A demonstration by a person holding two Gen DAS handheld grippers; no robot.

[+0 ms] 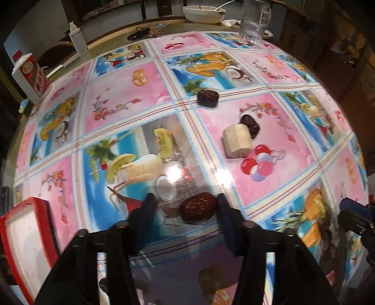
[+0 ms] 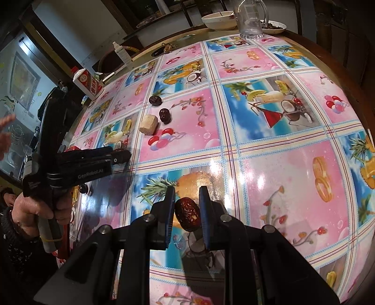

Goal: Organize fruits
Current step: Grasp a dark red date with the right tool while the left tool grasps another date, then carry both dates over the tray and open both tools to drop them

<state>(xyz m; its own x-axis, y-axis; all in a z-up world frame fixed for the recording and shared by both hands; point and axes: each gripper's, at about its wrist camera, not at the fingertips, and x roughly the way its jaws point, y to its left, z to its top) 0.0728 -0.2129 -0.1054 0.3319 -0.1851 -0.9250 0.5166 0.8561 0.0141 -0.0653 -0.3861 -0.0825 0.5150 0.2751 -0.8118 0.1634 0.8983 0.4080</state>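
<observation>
At your far left sits a red-rimmed tray with a flat white bed. Your left gripper stands wide apart around a wrinkled, dark oval date; only the right pad looks to touch it. Farther out lie a pale, fibrous cut cylinder touching a second date, and a third date alone. Your right gripper pinches a glossy brown date between blue pads. The table wears shiny pink-and-blue fruit-print oilcloth; a glass mug stands at the far edge.
</observation>
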